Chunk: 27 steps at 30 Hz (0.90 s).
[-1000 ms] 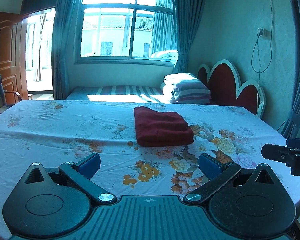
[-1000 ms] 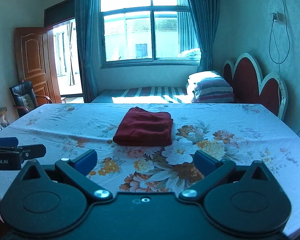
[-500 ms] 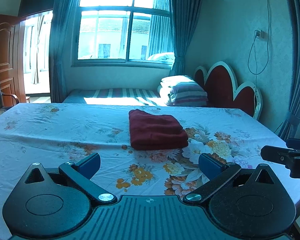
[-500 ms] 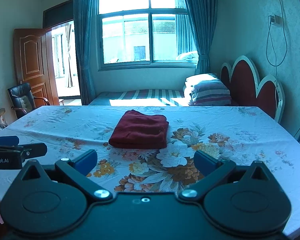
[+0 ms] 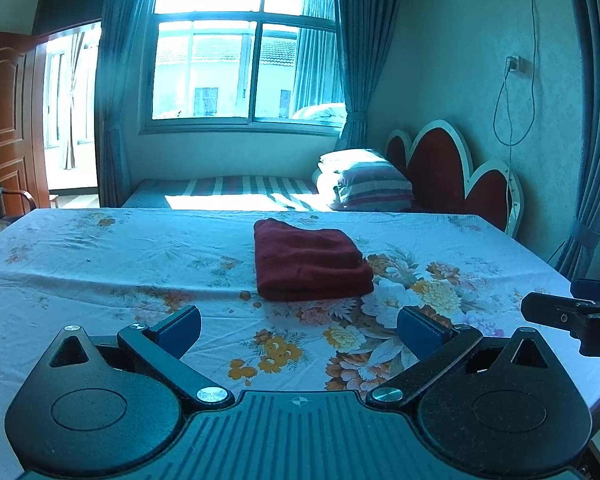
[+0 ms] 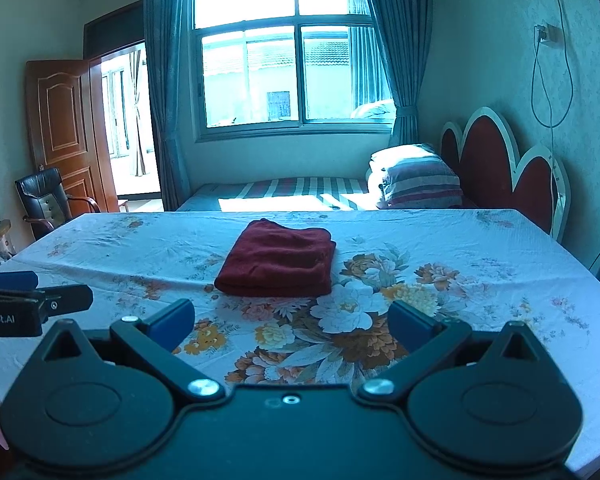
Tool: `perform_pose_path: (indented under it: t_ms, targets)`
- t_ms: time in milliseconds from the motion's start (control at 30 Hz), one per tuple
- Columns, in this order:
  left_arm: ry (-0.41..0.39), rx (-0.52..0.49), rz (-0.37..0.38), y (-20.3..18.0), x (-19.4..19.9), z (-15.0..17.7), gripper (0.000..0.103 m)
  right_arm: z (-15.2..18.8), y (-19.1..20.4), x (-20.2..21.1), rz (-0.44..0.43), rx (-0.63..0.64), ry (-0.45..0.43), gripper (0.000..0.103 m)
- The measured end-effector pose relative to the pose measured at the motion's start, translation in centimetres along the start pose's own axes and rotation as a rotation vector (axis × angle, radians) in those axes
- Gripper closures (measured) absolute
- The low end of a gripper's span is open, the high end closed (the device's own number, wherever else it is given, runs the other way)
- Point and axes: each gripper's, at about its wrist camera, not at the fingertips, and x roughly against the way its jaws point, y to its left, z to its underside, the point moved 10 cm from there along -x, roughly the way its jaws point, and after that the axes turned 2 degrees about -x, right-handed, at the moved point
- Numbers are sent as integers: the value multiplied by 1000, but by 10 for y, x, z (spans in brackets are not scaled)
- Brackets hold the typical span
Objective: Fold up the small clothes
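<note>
The red cloth (image 5: 310, 259) is sitting folded in a neat, thick rectangle on the table (image 5: 100, 264), out toward the middle and a touch to the far side, its layered edges facing the near side and lying flat on the floral sheet (image 6: 440, 280). The left gripper (image 5: 299, 326) is hovering over the near edge of the table with its jaws spread wide and nothing between them, the blue pads (image 5: 180, 326) well short of the cloth. The right gripper (image 6: 291, 322) is doing the same just beside it, jaws gaping wide and gripping nothing, also hanging back on the near side. From the left camera the right gripper is poking in at the right edge, and from the right camera the left one is showing at the left edge, so the two are sitting side by side with the cloth ahead and roughly between their lines of sight. Beyond the table, a striped bed (image 6: 284, 192) is catching bright sun under the window (image 6: 292, 52), with a striped pillow (image 6: 420, 184) lying against the red headboard (image 6: 496, 168) at far right. Blue curtains (image 6: 164, 80) are hanging on both sides of the window, a wooden door (image 6: 60, 128) is standing open at far left, and a black chair (image 6: 40, 196) is sitting in front of it.
</note>
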Motion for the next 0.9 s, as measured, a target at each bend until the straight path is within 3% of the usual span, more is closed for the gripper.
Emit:
perform_pose_path:
  t_ms: [900]
  targets:
    - [-14,-10,2,-8,1,-6,0,-4,-8,1,19,-13,-17,0]
